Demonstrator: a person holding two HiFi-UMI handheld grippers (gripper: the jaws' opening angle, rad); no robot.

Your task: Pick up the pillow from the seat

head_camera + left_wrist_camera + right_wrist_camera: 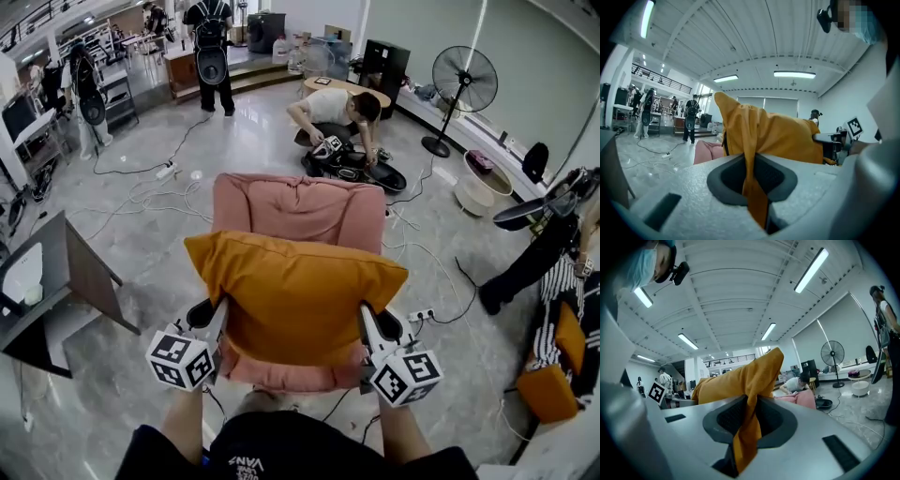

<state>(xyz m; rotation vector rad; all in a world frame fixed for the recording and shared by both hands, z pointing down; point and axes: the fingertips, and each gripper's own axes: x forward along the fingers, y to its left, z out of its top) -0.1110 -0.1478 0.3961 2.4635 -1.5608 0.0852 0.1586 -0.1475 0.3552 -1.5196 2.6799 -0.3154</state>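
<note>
The orange pillow (pixel 295 291) hangs in the air above the pink armchair (pixel 300 208), stretched between both grippers. My left gripper (pixel 220 317) is shut on the pillow's lower left corner, my right gripper (pixel 367 326) on its lower right corner. In the left gripper view, a fold of the orange pillow (pixel 780 133) runs down between the left gripper (pixel 752 180) pads. The right gripper view shows the same: the pillow (pixel 733 380) fabric is pinched in the right gripper (pixel 746 420). The seat cushion is mostly hidden behind the pillow.
A person (pixel 336 112) crouches on the floor behind the chair beside black equipment. Cables and a power strip (pixel 421 315) lie on the grey floor. A dark table (pixel 70 277) stands at left, a fan (pixel 462 82) at back right, another person (pixel 548 253) at right.
</note>
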